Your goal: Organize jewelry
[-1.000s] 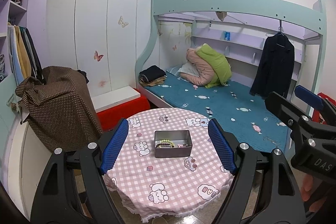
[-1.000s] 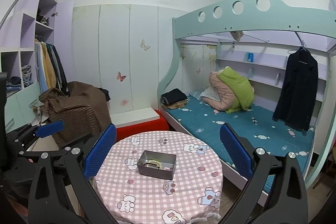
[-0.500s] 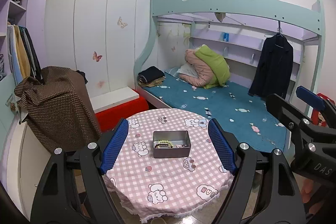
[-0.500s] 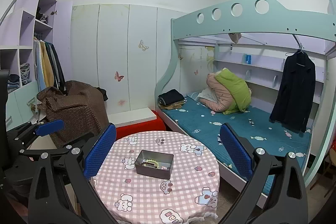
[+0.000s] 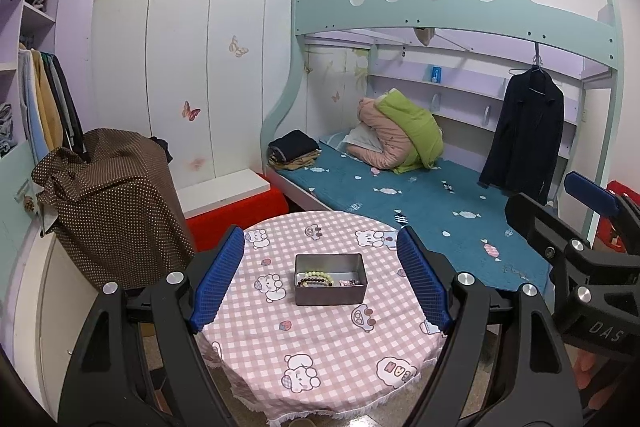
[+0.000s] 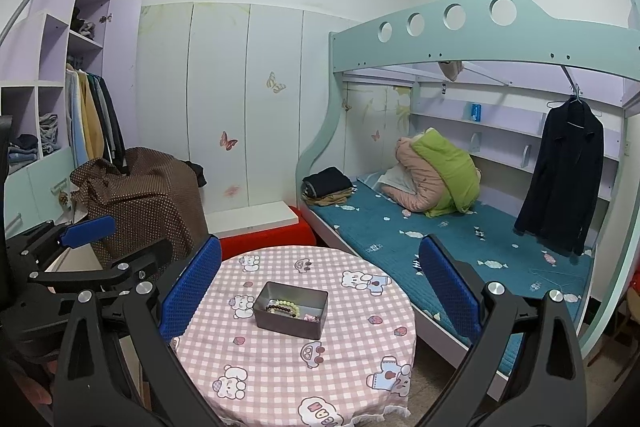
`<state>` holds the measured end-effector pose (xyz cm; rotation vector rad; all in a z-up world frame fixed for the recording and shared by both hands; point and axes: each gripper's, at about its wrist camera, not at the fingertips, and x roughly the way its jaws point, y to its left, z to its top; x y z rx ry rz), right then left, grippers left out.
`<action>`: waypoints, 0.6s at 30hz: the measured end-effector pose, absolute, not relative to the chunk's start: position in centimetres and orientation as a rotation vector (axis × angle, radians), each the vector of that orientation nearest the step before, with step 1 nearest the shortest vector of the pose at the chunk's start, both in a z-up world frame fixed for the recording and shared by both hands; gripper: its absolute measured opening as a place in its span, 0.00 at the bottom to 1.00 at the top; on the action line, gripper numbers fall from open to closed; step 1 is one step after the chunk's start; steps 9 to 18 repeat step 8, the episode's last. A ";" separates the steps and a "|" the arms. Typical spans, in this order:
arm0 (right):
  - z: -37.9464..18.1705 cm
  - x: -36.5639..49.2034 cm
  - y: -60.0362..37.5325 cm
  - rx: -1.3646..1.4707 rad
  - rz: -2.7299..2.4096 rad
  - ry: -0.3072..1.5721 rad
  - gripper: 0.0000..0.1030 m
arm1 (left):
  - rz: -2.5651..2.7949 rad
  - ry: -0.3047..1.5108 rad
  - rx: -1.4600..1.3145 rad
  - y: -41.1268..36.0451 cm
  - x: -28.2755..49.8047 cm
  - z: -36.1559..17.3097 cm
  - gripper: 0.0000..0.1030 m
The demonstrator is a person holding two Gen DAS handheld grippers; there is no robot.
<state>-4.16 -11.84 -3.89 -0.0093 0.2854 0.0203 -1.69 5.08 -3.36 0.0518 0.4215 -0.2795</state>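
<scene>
Metal tin (image 5: 330,279) on bench (image 5: 320,347) holds light, slippery bead bracelets (image 5: 316,278); pinch across strand w/ left tool (image 5: 320,283) or right tool (image 6: 320,287), both wide open, empty.

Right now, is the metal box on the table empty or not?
Not empty. The box stands open, with bead bracelets lying inside it.

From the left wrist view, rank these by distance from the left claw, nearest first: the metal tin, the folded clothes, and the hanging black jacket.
1. metal tin, on the table straight ahead of the left claw.
2. folded clothes, at the near end of the bed, left of centre.
3. black jacket, hanging from the top bunk, far right.
</scene>
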 end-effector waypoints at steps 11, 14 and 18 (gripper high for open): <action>-4.2 -3.8 -12.5 -0.002 0.017 0.295 0.93 | -0.286 0.443 0.058 4.6 -1.0 -3.8 0.77; -4.2 -3.8 -12.5 -0.002 0.017 0.295 0.93 | -0.286 0.443 0.058 4.6 -1.0 -3.8 0.77; -4.2 -3.8 -12.5 -0.002 0.017 0.295 0.93 | -0.286 0.443 0.058 4.6 -1.0 -3.8 0.77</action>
